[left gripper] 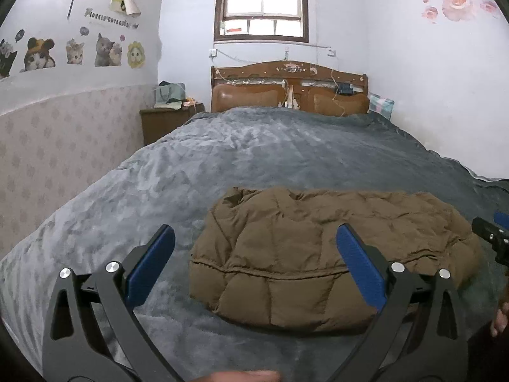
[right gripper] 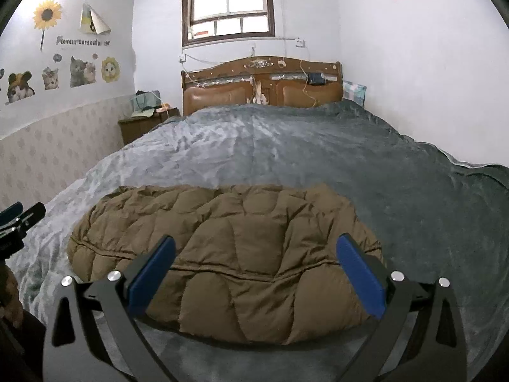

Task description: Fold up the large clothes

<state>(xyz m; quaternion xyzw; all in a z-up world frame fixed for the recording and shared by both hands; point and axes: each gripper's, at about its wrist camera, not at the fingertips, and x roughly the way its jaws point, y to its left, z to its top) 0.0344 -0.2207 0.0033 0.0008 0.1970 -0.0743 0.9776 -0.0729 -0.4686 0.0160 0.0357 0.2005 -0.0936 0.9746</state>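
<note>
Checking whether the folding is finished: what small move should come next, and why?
Probably pull both back and stop. The brown padded jacket already lies as a compact folded bundle on the grey blanket, and the left hand-held gripper and right hand-held gripper are open, holding nothing.

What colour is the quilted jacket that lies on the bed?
The jacket is olive brown, plain, with stitched quilt lines. The right wrist view shows it best.

Right gripper (left gripper: 496, 235) cut off at frame edge
</note>
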